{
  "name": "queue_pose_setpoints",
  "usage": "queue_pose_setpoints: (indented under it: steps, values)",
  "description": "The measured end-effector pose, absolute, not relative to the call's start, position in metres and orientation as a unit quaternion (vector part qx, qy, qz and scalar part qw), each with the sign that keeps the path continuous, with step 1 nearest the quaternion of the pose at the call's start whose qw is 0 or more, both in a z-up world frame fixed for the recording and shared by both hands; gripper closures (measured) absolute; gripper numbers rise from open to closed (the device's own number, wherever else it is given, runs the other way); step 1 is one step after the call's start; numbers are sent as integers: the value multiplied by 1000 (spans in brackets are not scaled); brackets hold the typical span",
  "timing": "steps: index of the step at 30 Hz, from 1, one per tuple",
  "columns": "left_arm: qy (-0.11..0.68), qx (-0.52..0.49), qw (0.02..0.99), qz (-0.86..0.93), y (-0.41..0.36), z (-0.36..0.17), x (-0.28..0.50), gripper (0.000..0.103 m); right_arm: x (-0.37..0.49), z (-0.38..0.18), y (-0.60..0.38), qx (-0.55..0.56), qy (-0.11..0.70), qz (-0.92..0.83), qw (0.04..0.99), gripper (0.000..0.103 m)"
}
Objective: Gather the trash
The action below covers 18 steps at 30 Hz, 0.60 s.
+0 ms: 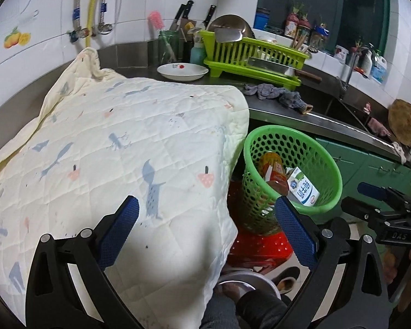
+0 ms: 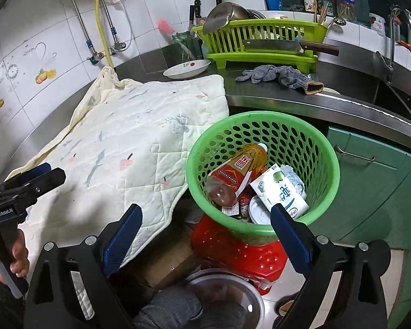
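A green perforated basket (image 2: 260, 126) (image 1: 296, 139) stands on a red plastic stool (image 2: 241, 249), just below the counter edge. Inside lie an orange tea bottle (image 2: 238, 175) (image 1: 274, 172), a white milk carton (image 2: 282, 194) (image 1: 304, 189), a crumpled wrapper (image 2: 291, 176) and a round can lid (image 2: 259, 211). My right gripper (image 2: 205, 233) hangs open in front of the basket's near rim with nothing between its pads. To the left, my left gripper (image 1: 208, 219) is open above the corner of a quilted cream cloth (image 1: 117, 148) (image 2: 134, 126), holding nothing.
On the steel counter (image 2: 287, 101) lie grey gloves (image 2: 282, 75), a white plate (image 2: 186, 68) and a green dish rack (image 2: 263, 41) with a cleaver (image 2: 274, 46). The sink (image 2: 397, 93) is at the right, above green cabinets (image 2: 375, 181). A steel bowl (image 2: 227, 293) sits on the floor.
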<state>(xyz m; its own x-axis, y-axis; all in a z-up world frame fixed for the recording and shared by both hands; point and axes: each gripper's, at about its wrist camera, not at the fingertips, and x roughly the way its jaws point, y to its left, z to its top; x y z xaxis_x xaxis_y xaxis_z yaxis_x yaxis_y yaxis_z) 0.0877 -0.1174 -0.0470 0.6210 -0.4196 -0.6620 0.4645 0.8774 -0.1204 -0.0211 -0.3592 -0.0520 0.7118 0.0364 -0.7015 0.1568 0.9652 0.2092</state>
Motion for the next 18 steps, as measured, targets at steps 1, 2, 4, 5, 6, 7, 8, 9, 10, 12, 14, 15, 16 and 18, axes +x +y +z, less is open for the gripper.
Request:
queue_pose_setpoints:
  steps: [1,2,4,5,6,7,8,9,10,12,14,15,16,18]
  values:
    - [359,28,900,-243,-115,-47,87,5,-22,-52,-358,128,378,-33,916,12]
    - [359,28,901,-242,-113,-47,86,5,-22,-52,-357,127,378,-33,916,12]
    - [359,29,902,-240,-111,-46,84,5,-23,-52,-355,126,378,-32,917,12]
    - [357,30,903,-238,-110,-46,83,5,-23,-51,-353,125,378,-31,917,12]
    - [357,33,903,-237,-110,-46,81,5,-23,-51,-353,125,378,-31,917,12]
    - [356,36,903,-236,-110,-45,80,5,-24,-50,-351,125,377,-30,917,12]
    - [354,40,904,-235,-111,-45,79,5,-24,-50,-350,124,376,-29,918,12]
    - [352,42,905,-235,-110,-45,78,5,-23,-49,-350,123,376,-29,918,12]
    - [351,41,905,-236,-110,-45,77,5,-23,-49,-349,122,376,-30,918,12]
    - [350,39,905,-239,-109,-44,74,5,-24,-48,-347,121,376,-30,918,12]
    - [349,36,905,-241,-107,-44,73,5,-24,-47,-346,121,375,-29,919,12]
    - [350,35,905,-240,-107,-44,73,5,-24,-47,-345,120,375,-29,919,12]
    - [349,34,905,-241,-106,-44,72,5,-25,-47,-345,121,375,-29,919,12]
    - [349,34,905,-241,-106,-44,71,5,-25,-46,-344,119,375,-28,919,12]
